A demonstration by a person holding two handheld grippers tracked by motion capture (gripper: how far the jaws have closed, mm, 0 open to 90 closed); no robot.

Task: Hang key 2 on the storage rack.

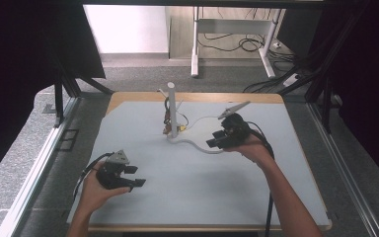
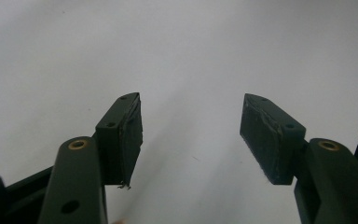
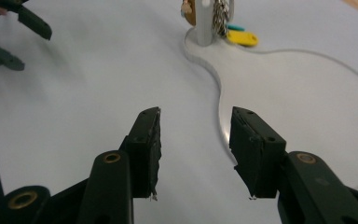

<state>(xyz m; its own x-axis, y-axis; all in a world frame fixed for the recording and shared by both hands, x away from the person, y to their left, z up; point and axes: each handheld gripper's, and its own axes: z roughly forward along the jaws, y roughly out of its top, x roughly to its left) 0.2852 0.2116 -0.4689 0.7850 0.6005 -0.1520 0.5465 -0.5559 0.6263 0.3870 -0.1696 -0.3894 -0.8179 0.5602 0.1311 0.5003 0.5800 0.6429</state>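
Where white post [image 1: 171, 109] stands — keys [image 3: 220, 14], yellow tag [image 3: 242, 38] hang.

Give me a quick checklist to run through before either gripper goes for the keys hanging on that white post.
1. Left gripper open and empty: ok, its jaws stand wide apart over bare table.
2. Right gripper open and empty: ok, nothing between its jaws.
3. White post upright on its clear base: ok.
4. Keys hanging at the post: ok, with a yellow tag lying on the base.
5. How the keys are attached to the post: cannot tell.
6. Path from the right gripper to the post free: ok, just the clear base's edge lies between.
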